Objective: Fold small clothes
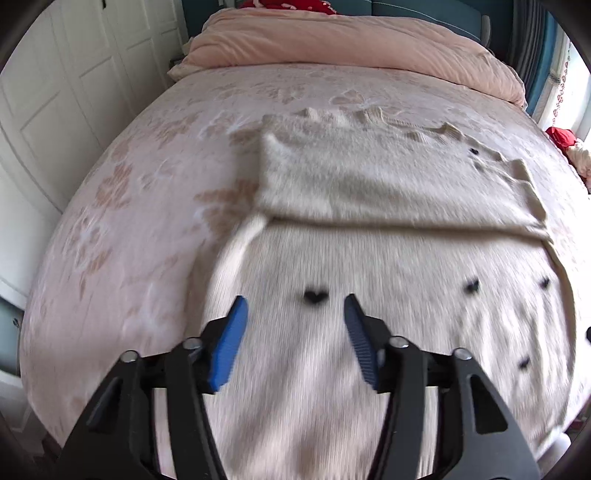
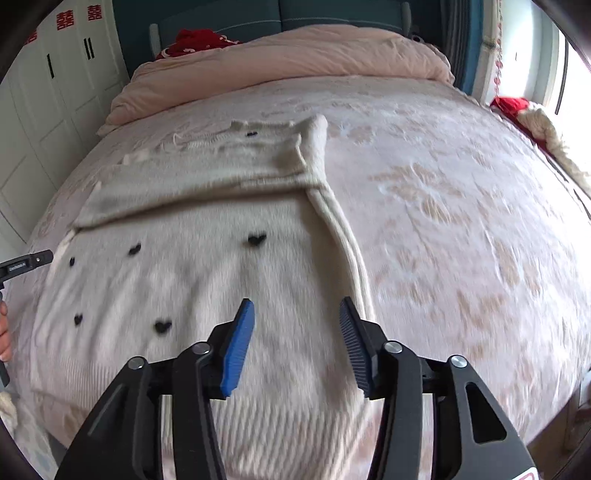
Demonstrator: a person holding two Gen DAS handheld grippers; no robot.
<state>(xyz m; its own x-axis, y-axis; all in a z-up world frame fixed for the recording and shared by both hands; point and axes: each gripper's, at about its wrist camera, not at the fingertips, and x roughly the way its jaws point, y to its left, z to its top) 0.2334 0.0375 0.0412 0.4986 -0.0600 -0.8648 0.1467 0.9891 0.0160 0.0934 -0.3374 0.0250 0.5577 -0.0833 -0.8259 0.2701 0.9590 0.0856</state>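
Cream heart-dotted sweater (image 1: 369,258), sleeves folded across

Ahead of your fingers stretches a bed (image 1: 122,206) under a pale pink floral cover, with a rolled pink duvet (image 1: 351,48) at its far end against a teal headboard (image 2: 221,18). White panelled wardrobe doors (image 1: 55,92) stand off to the left; daylight enters from a window (image 2: 572,55) on the right.

Bright daylight from the right, motion blur, fisheye-curved dark corners
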